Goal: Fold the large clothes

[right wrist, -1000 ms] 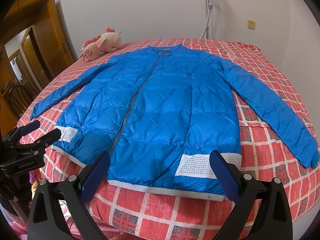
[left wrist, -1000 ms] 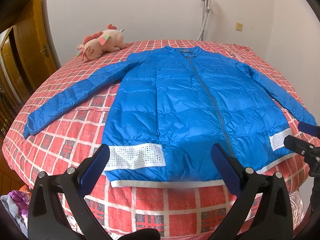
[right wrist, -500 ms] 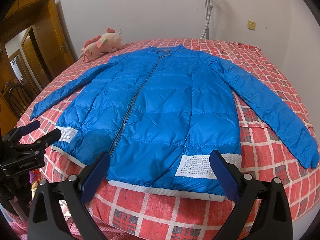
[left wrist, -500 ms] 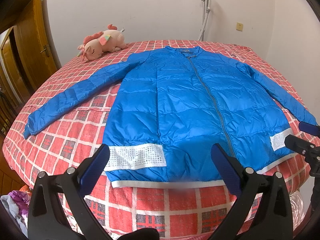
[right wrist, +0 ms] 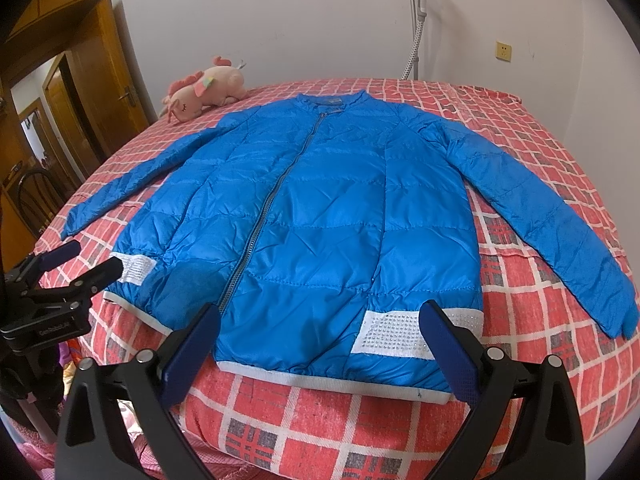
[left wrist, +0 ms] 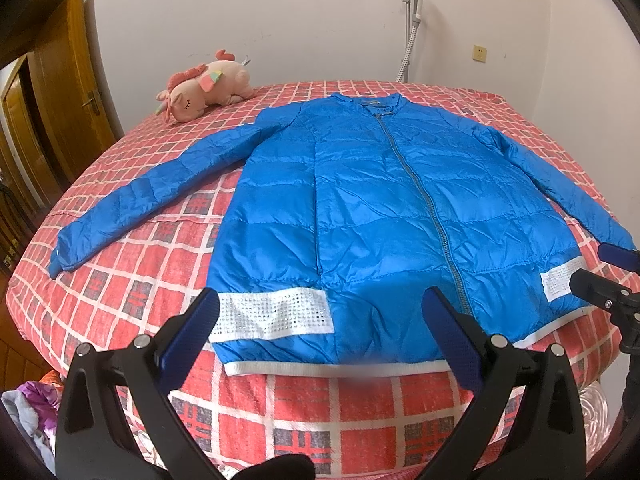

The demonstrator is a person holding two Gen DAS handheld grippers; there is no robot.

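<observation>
A blue quilted jacket point(left wrist: 380, 208) point(right wrist: 320, 216) lies flat and zipped on the bed, collar toward the wall, both sleeves spread out, white patches near the white hem. My left gripper point(left wrist: 320, 336) hovers open just in front of the hem's left half, touching nothing. My right gripper point(right wrist: 320, 340) hovers open in front of the hem's right half, also empty. The right gripper point(left wrist: 600, 272) shows at the right edge of the left wrist view, and the left gripper point(right wrist: 76, 264) shows at the left edge of the right wrist view.
The bed has a red checked sheet point(left wrist: 140, 280) point(right wrist: 540, 360). A pink plush toy point(left wrist: 204, 92) point(right wrist: 204, 88) lies at the far left near the wall. A garment steamer pole point(left wrist: 412, 20) stands behind the bed. Wooden doors point(left wrist: 60, 100) are at left. Loose clothes point(left wrist: 28, 404) lie below the bed's left corner.
</observation>
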